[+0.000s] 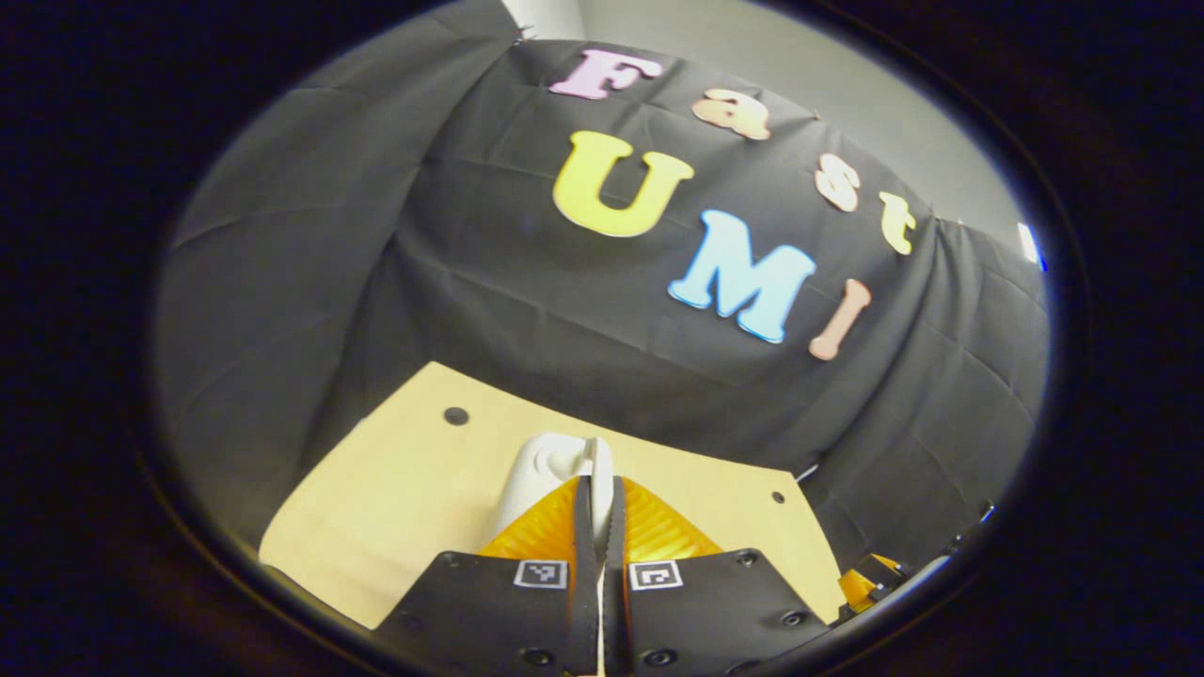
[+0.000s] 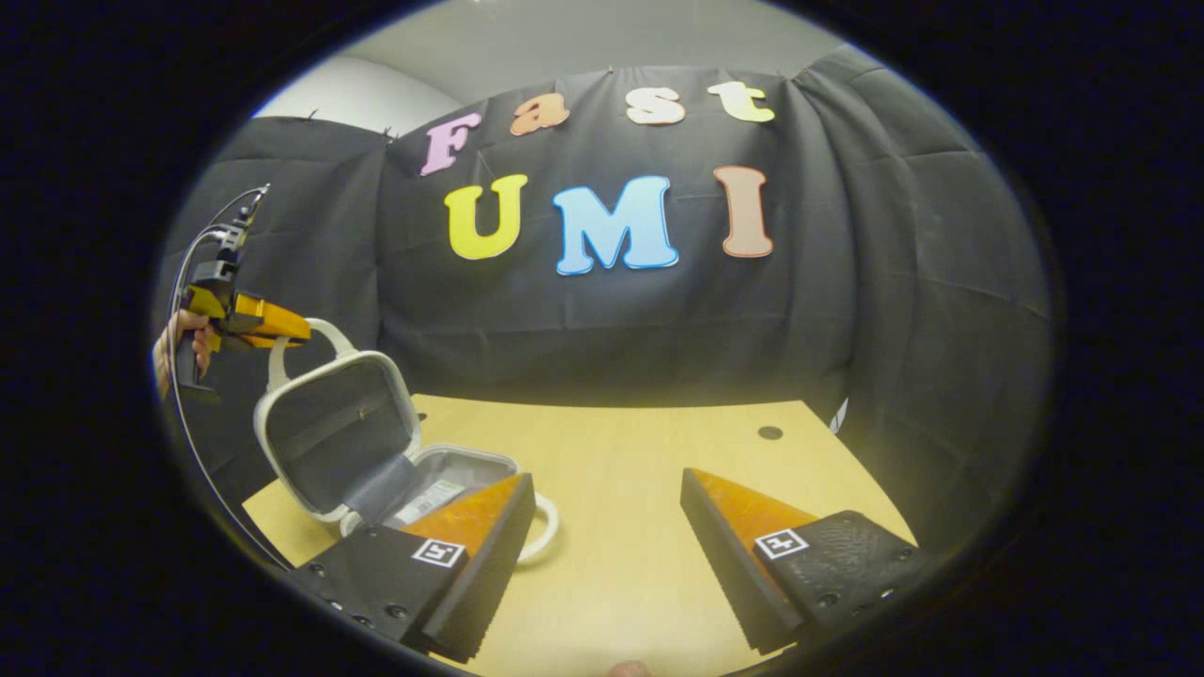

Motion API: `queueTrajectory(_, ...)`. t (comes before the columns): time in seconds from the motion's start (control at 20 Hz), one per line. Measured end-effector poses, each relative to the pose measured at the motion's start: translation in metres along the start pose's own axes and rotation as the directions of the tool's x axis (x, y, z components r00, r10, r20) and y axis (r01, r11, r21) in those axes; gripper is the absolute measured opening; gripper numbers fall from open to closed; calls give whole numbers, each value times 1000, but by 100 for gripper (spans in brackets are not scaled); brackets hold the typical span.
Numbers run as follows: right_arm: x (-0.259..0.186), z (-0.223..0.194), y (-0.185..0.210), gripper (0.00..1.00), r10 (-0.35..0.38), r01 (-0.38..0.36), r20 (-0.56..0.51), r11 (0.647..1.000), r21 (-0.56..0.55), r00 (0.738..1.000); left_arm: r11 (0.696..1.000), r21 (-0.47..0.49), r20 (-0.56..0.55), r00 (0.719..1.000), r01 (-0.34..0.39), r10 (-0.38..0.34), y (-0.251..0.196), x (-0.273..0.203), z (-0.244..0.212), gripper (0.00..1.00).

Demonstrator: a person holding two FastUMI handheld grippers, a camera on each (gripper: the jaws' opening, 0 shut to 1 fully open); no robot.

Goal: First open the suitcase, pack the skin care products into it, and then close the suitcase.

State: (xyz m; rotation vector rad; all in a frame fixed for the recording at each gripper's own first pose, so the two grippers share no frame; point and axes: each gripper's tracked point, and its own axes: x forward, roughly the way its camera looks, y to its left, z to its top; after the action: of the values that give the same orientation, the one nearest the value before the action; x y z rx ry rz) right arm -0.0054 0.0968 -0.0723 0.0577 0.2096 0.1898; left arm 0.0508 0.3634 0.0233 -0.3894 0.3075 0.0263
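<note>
A: Suitcase point(image 2: 376, 451) position?
B: Open on the table point(image 2: 640, 527), far left; lid upright.
A: Claws?
B: Left gripper point(image 1: 596, 489) clenched on the lid handle point(image 1: 550, 465), raised. Right gripper point(image 2: 602, 527) released, low, level.

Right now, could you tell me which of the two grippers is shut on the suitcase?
The left gripper, pinching the handle on the raised lid; the right gripper is open over the table.

i count one suitcase point(image 2: 376, 451), lid up, with one item point(image 2: 425, 500) visible inside it. it has two white handles, one on the lid point(image 2: 315, 340) and one on the base point(image 2: 544, 522). i hold two grippers, left point(image 2: 282, 331) and right point(image 2: 602, 508). one table point(image 2: 621, 451), with two dark holes in my left gripper view.
</note>
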Motion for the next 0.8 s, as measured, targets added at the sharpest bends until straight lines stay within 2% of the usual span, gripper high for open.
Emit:
queueTrajectory(0.15,-14,0,-29,95,16,-15,18,1000,-17,1000,998,40,-55,998,42,-40,-78,33,-52,10)
queueTrajectory(0.25,-24,-7,-47,95,29,-28,14,999,-28,999,996,59,-97,994,61,-55,-120,54,-103,13)
queueTrajectory(0.35,-32,-10,-61,95,48,-48,8,998,-34,999,994,88,-139,989,59,-47,-152,79,-152,13)
queueTrajectory(0.4,-35,-12,-67,95,53,-52,5,998,-38,999,993,103,-165,985,58,-41,-164,92,-178,10)
queueTrajectory(0.65,-47,-18,-102,95,17,-17,-2,1000,-22,1000,988,152,-302,953,33,15,-187,141,-273,10)
queueTrajectory(0.8,-49,-18,-113,95,-18,18,-7,1000,-1,1000,980,198,-350,936,23,48,-188,161,-307,10)
